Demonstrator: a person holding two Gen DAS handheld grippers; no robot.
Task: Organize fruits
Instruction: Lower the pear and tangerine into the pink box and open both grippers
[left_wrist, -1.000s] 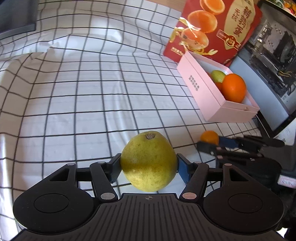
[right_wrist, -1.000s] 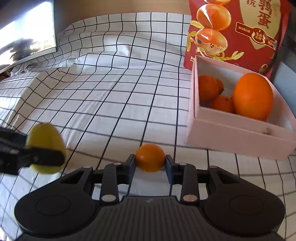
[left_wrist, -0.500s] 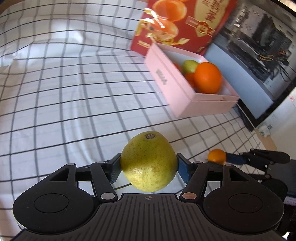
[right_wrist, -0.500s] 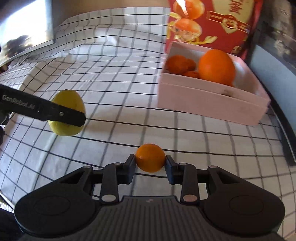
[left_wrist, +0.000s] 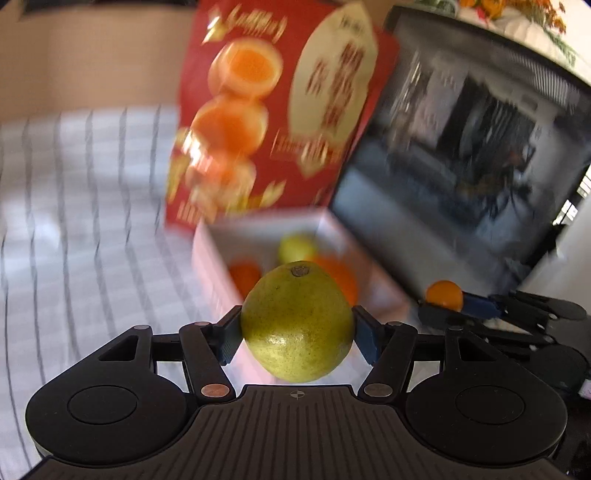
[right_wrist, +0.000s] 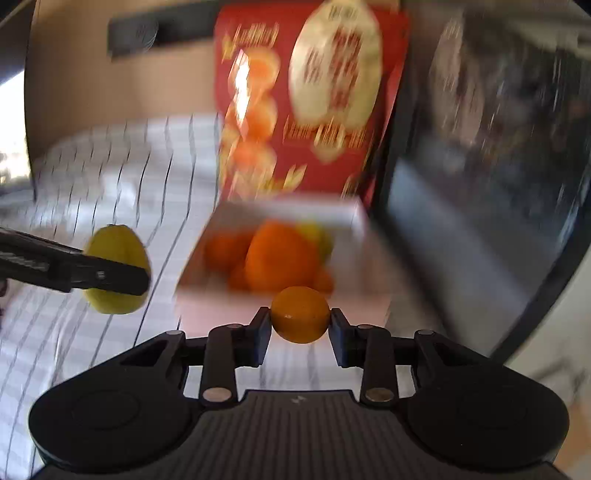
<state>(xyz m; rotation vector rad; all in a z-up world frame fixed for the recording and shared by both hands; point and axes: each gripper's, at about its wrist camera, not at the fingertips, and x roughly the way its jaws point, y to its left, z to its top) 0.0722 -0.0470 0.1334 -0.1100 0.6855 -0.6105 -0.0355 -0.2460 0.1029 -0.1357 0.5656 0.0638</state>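
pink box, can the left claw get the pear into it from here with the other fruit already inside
Probably yes. The pink box is open on top, and the near-left floor looks bare beside the oranges. The left claw holds the pear just before it, nothing between.

Both the left gripper (left_wrist: 297, 334) and right gripper (right_wrist: 300, 325) have risen and closed in on the pink box (left_wrist: 210, 266).

Speckled, faintly glossy pear (left_wrist: 297, 325); smooth shiny mandarin (right_wrist: 300, 314); glossy red printed carton (left_wrist: 273, 110).
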